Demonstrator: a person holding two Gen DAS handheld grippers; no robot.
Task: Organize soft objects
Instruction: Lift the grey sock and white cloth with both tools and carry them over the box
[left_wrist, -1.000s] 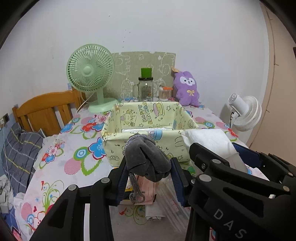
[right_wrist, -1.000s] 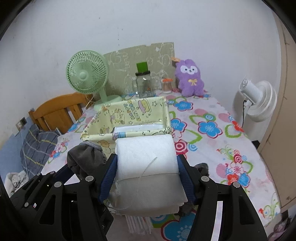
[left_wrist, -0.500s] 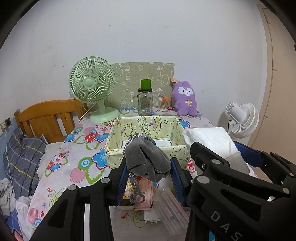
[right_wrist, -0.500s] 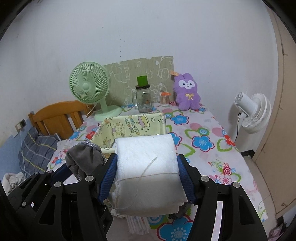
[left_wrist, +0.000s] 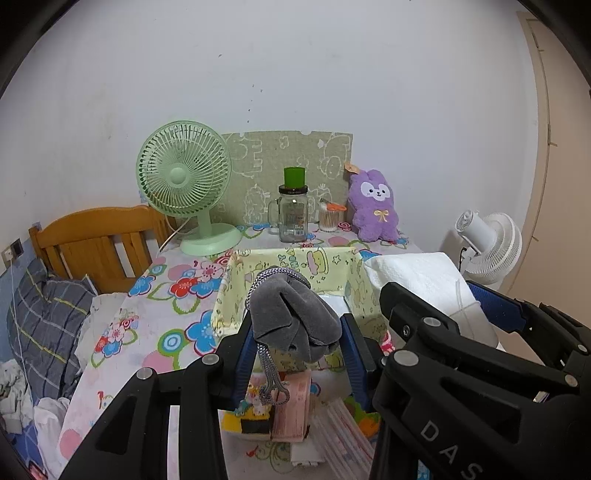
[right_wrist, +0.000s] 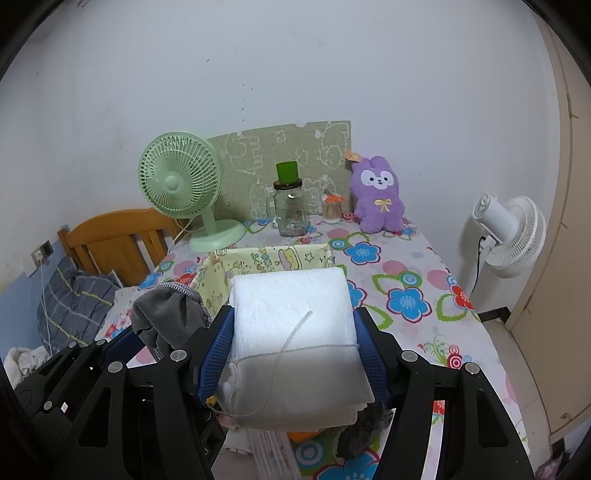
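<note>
My left gripper (left_wrist: 298, 350) is shut on a grey velvet drawstring pouch (left_wrist: 291, 317), held above the near part of the table; its cord hangs down. My right gripper (right_wrist: 295, 343) is shut on a folded white cloth bundle (right_wrist: 295, 332) tied with string; it also shows in the left wrist view (left_wrist: 421, 280). The pouch shows at the left of the right wrist view (right_wrist: 166, 317). A yellow fabric basket (left_wrist: 236, 295) with cartoon print stands on the table ahead of both grippers, a white item inside it. A purple plush bunny (left_wrist: 373, 206) sits at the back right.
A green desk fan (left_wrist: 184, 184), a glass jar with green lid (left_wrist: 293, 210) and a small toothpick jar (left_wrist: 330, 218) stand at the back. Pink packets and straws (left_wrist: 291, 402) lie below my left gripper. A white floor fan (right_wrist: 509, 236) stands right of the table, a wooden headboard (left_wrist: 96, 243) left.
Both grippers have risen and drawn back from the basket, each still holding its item; the basket now looks farther and lower in both views.
</note>
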